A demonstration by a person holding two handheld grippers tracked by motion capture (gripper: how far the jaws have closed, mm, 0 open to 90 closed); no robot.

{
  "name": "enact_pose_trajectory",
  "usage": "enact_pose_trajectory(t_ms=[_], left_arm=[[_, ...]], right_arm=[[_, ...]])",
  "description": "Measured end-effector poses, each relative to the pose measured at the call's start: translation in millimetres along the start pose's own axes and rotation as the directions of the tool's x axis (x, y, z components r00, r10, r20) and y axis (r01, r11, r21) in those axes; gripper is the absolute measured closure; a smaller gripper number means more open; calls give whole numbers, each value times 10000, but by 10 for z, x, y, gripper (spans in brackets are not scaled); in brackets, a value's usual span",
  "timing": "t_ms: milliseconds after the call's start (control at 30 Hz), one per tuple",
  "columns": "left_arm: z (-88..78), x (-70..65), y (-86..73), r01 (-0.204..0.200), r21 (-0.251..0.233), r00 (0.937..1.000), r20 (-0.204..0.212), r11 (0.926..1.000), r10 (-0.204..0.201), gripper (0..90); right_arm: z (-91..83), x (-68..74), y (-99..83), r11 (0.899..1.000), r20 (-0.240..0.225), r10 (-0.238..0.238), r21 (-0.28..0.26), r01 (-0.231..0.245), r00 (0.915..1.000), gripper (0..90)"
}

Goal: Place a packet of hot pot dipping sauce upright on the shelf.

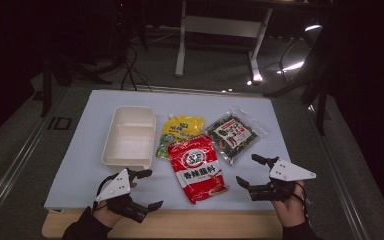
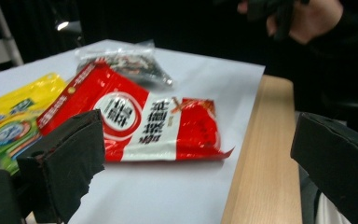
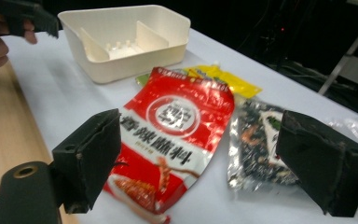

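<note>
A red-and-white sauce packet (image 1: 198,168) (image 2: 135,119) (image 3: 168,135) lies flat in the middle of the white mat (image 1: 90,150). Behind it lies a yellow pouch (image 1: 181,131) (image 2: 9,119) (image 3: 228,79), and to its right a clear packet of dark dried food (image 1: 234,134) (image 2: 130,63) (image 3: 261,140). A cream two-compartment tray (image 1: 128,136) (image 3: 126,39) stands at the left, with nothing in it. My left gripper (image 1: 147,189) (image 2: 191,163) is open near the front edge, left of the red packet. My right gripper (image 1: 247,171) (image 3: 200,154) is open to the red packet's right, nothing between its jaws.
The mat lies on a wooden table (image 1: 180,227) (image 2: 265,154) with a bare strip along the front. Dark floor, cables and a white desk frame (image 1: 220,30) lie beyond the far edge.
</note>
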State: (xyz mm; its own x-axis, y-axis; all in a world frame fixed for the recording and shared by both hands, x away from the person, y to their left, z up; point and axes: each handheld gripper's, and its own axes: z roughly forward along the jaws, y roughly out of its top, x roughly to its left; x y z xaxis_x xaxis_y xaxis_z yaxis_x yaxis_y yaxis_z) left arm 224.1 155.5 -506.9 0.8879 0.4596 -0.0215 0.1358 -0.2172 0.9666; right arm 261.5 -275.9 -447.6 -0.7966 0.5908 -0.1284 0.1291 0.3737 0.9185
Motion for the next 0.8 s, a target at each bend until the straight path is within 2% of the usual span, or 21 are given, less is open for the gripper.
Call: enact_pose_trajectory(t_ms=[100,200,233,333,400,433,533,567,600,733,800], left_arm=[[-5,-23,14,30,-3,9998,-191,10000,-30,22],[-15,-34,28,107,-161,9995,-284,9998,-111,17],[-15,-37,34,85,-136,9992,-395,9999,-90,17],[-23,-35,39,160,-86,9990,-425,9998,-164,17],[-25,-35,41,202,-45,9984,-525,9998,-204,17],[-26,-34,41,223,-59,9984,-516,9997,-226,17],[-30,-34,45,209,-57,9979,-607,9998,-212,16],[-37,-22,45,240,-56,9985,-491,9997,-243,16],[-38,-20,42,255,-61,9983,-527,9997,-258,17],[-35,-16,30,257,30,9989,-384,9997,-256,17],[-36,-22,30,126,44,9993,-361,9999,-124,17]], right_arm=[[28,-37,88,9998,-153,-36,-172,34,9999,138],[92,-68,177,9999,-367,-81,-83,78,9993,135],[115,-82,205,9999,-599,-29,-125,22,9982,126],[195,-120,276,9991,-919,182,-375,-217,9956,100],[248,-128,311,9987,-771,-4,-504,-35,9970,99],[283,-142,328,9989,-983,55,-458,-101,9951,99],[361,-171,357,9988,-999,133,-447,-179,9949,100],[399,-188,370,9990,-1160,162,-389,-208,9931,104],[489,-235,399,9997,-1215,75,-209,-101,9926,124],[661,-343,437,9998,-1357,-34,178,59,9907,139],[748,-394,440,9991,-1448,15,411,45,9895,146]])
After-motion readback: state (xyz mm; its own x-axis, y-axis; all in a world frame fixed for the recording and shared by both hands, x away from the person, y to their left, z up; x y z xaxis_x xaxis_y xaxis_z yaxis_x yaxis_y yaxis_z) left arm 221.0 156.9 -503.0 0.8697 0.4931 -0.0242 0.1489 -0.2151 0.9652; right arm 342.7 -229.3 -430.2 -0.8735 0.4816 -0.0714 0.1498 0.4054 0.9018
